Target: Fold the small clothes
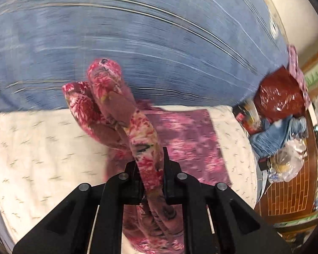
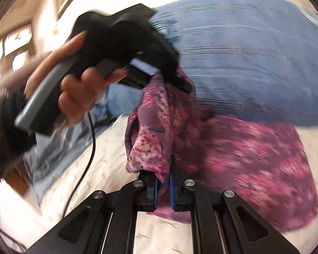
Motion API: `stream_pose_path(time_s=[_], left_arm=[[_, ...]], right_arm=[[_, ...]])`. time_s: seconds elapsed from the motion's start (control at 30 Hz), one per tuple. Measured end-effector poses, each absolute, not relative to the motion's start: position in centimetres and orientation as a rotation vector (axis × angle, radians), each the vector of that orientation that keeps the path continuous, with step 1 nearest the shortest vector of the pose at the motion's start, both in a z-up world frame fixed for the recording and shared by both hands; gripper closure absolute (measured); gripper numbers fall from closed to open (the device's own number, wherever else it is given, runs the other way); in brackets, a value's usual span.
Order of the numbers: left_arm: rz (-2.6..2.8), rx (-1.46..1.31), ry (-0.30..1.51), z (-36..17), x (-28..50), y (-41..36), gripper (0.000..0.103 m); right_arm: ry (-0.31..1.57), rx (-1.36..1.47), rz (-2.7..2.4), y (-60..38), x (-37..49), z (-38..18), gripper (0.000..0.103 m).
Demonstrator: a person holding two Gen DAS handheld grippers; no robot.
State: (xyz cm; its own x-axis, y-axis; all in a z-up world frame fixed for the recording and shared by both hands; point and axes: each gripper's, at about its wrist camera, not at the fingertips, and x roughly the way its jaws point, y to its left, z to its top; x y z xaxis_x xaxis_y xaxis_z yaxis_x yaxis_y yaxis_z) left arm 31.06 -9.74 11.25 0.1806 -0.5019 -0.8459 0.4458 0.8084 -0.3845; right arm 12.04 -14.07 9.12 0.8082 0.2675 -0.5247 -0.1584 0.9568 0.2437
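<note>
both pairs of fingers are pinched together on cloth: the left gripper (image 1: 151, 182) is clamped on a rolled edge of the pink floral garment (image 1: 116, 105), and the right gripper (image 2: 163, 182) is clamped on another part of the same garment (image 2: 152, 135), which bunches up between its blue pads. seen from the right wrist, the person's left hand (image 2: 74, 89) holds the other tool above the lifted cloth.

judged from this, the step in hand is the carry of a fold: two held edges are raised off the bed while the rest of the garment lies flat below. the next move calls for bringing both held edges over the flat part, laying them down squarely and letting go only once the layers line up; both views are smeared, so edge alignment cannot be read.

largest first, the blue blanket (image 1: 137, 42) fills the far side of the bed. nearer lies the white patterned sheet (image 1: 42, 148) under the garment. beside the bed are a red plastic bag (image 1: 279, 93), blue clothing (image 1: 273, 135), and a clear plastic bag (image 1: 288, 160) on a brown tiled floor (image 1: 286, 194). a thin black cable (image 2: 89, 148) trails over the sheet.
</note>
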Motion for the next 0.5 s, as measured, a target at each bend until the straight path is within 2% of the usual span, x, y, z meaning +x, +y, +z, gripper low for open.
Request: stream_pose_path(time_s=[0.23, 0.37, 0.4, 0.43, 0.5], left_arm=[[-0.619, 0.143, 1.31, 5.1, 29.6, -21.9, 0.092], [-0.528, 0.222, 1.396, 0.7, 30.1, -24.6, 0.09], [-0.526, 0.229, 1.395, 0.7, 30.2, -24.7, 0.088], [-0.528, 0.236, 1.39, 0.9, 30.2, -24.9, 0.081], [-0.545, 0.261, 1.394, 1.2, 30.1, -25.3, 0.072]], right_arm=[[0.633, 0.523, 0.122, -25.5, 10.2, 4.6, 0.095], [0.679, 0.671, 0.173, -28.6, 10.1, 1.2, 0.087], [0.682, 0.683, 0.19, -28.8, 10.0, 0.9, 0.077], [0.68, 0.697, 0.208, -29.0, 9.9, 0.6, 0.065], [0.639, 0.713, 0.242, -29.1, 9.7, 0.5, 0.051]])
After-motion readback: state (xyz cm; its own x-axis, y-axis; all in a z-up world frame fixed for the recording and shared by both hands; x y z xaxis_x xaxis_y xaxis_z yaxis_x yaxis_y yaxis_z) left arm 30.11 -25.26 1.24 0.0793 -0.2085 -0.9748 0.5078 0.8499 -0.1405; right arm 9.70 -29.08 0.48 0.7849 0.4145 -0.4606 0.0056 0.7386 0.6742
